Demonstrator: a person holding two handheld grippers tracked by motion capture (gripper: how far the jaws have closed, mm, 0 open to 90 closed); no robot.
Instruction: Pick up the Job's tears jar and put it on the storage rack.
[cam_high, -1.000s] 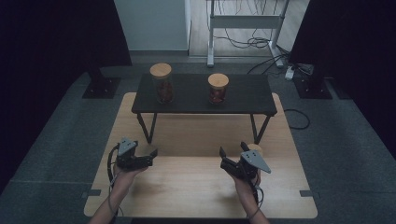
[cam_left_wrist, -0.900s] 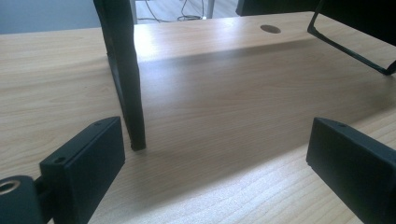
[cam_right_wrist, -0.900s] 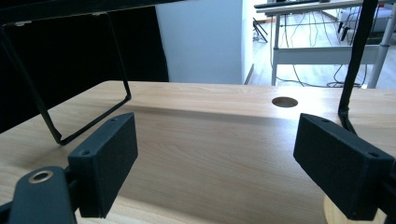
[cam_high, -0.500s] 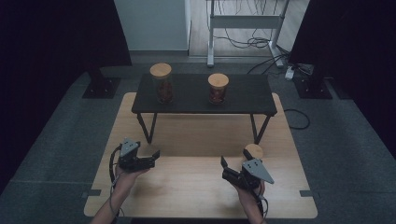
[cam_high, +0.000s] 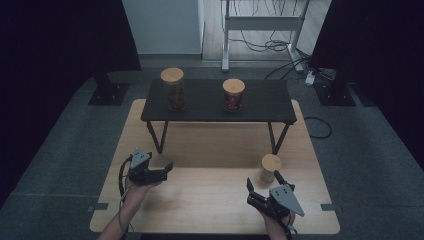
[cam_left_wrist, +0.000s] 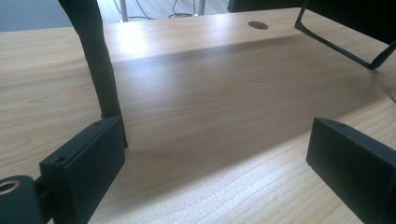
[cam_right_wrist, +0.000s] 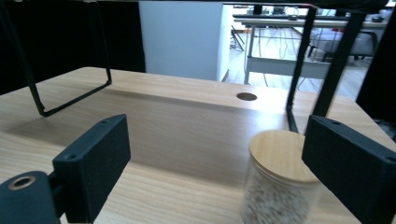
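Note:
A glass jar (cam_high: 270, 168) with a round wooden lid stands on the wooden table, near its right side. In the right gripper view the jar (cam_right_wrist: 280, 184) holds pale grains and stands just ahead of the jaws, toward the right one, untouched. My right gripper (cam_high: 264, 181) is open just short of the jar, and in its own view my right gripper (cam_right_wrist: 219, 172) has nothing between the jaws. My left gripper (cam_high: 167, 167) is open over the table's left half, beside a leg of the black shelf (cam_high: 150, 112). In its own view the left gripper (cam_left_wrist: 217, 172) holds nothing.
Two more jars with wooden lids, a tall jar (cam_high: 173, 90) and a shorter jar (cam_high: 233, 94), stand on the black shelf. A thin black shelf leg (cam_left_wrist: 95, 70) rises close to the left jaw. A cable hole (cam_right_wrist: 246, 96) shows in the table.
My right gripper has drawn back toward the person and left the jar standing on the table. The left gripper has barely shifted.

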